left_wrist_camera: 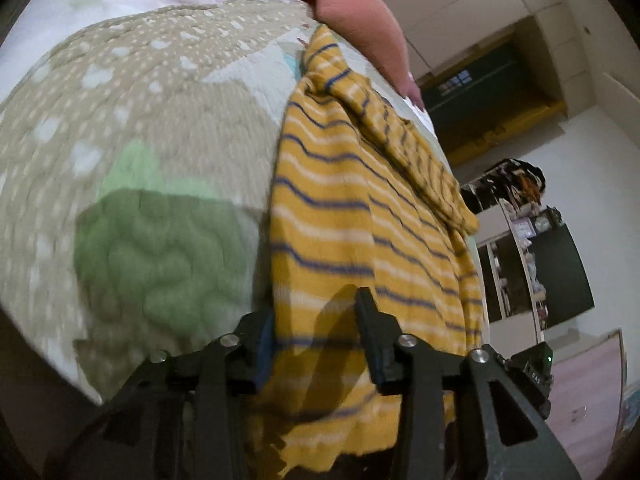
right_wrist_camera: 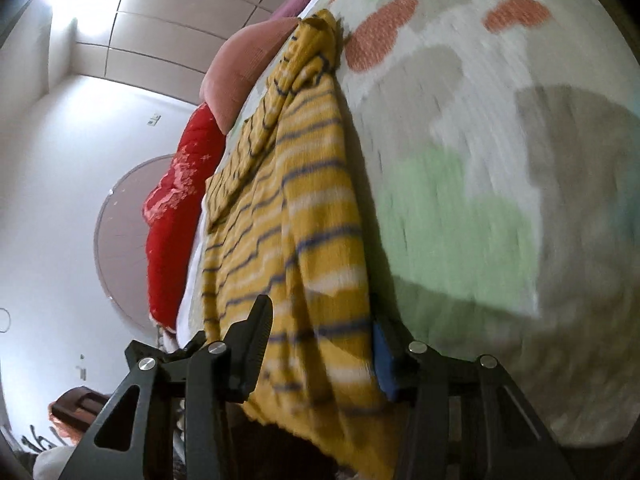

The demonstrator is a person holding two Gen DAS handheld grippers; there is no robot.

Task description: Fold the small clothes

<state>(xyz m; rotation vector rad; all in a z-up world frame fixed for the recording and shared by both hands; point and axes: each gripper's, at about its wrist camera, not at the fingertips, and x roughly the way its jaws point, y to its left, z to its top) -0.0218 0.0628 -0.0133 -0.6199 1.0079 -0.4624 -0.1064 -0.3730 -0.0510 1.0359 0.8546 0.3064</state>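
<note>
A small mustard-yellow garment [left_wrist_camera: 340, 208] with white and dark blue stripes lies flat on a quilted bedspread [left_wrist_camera: 132, 128], one part folded over along its far side. My left gripper [left_wrist_camera: 318, 328] is open, and the near hem lies between its two black fingers. In the right wrist view the same garment [right_wrist_camera: 304, 216] runs away from me over the bedspread [right_wrist_camera: 480, 152]. There my right gripper [right_wrist_camera: 320, 342] stands open too, its fingers straddling the other end of the hem. Both views are rolled sideways and blurred.
A pink pillow [left_wrist_camera: 360, 28] and a red quilted cover [right_wrist_camera: 176, 216] lie at the far end of the bed. Beyond the bed's edge stand cluttered shelves [left_wrist_camera: 520, 240] and a dark cabinet [left_wrist_camera: 572, 272] against a white wall.
</note>
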